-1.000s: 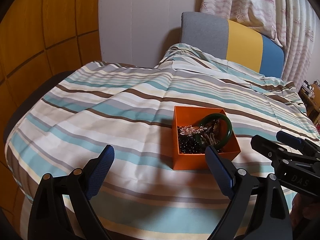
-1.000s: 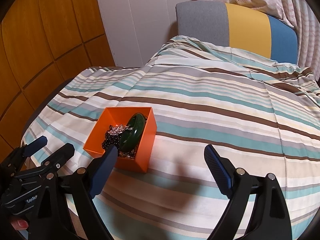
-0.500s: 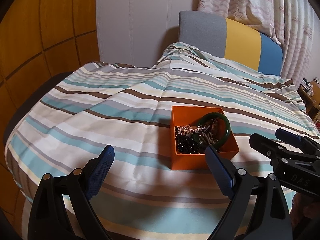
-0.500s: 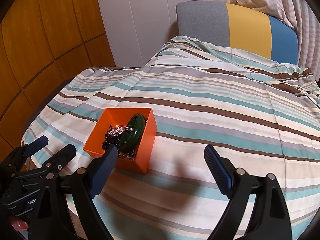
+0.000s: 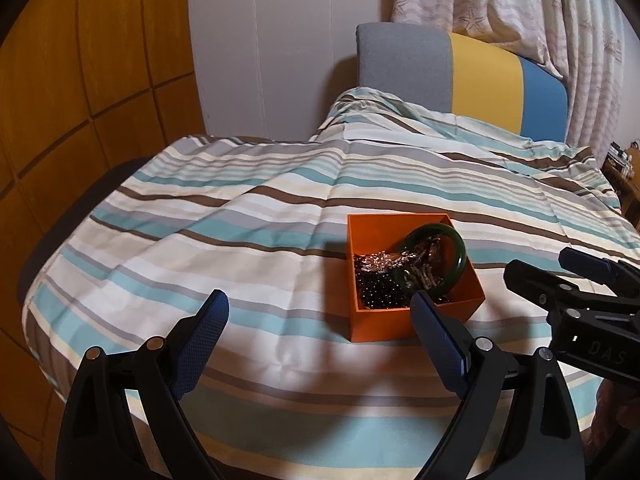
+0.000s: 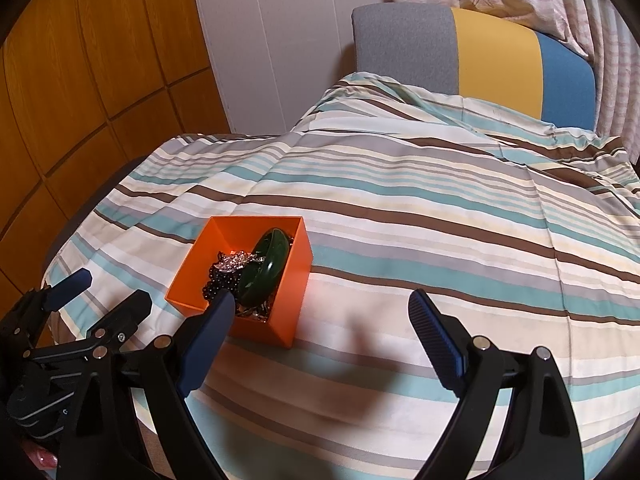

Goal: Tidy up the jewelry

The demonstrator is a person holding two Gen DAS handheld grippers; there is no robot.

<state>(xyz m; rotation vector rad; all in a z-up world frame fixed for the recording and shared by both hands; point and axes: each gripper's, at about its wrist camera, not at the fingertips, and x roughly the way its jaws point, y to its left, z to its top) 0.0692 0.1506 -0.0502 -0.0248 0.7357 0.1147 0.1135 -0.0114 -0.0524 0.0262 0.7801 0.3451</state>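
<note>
An orange box (image 5: 404, 328) (image 6: 208, 252) sits on the striped bedspread (image 5: 260, 220) (image 6: 440, 216). Inside it a dark green bangle (image 5: 460, 252) (image 6: 268, 264) leans on a silver ornament (image 5: 380, 260) (image 6: 234, 262) and black beads (image 5: 376, 292) (image 6: 214, 284). My left gripper (image 5: 320, 308) stands open near the bed's front edge, the box just past its right finger. My right gripper (image 6: 320, 308) is open too, low over the bedspread to the right of the box, its left fingertip overlapping the box's near rim in the view. Nothing is held.
A headboard (image 5: 460, 68) (image 6: 472, 52) in grey, yellow and blue stands at the far end, with curtains (image 5: 500, 4) behind it. Wooden panelling (image 5: 80, 60) runs along the left. A small side table with clutter (image 5: 624, 168) is at the far right.
Both grippers have barely moved; the left wrist view has shifted slightly, so the box sits a little higher and further left. Both stay open.
</note>
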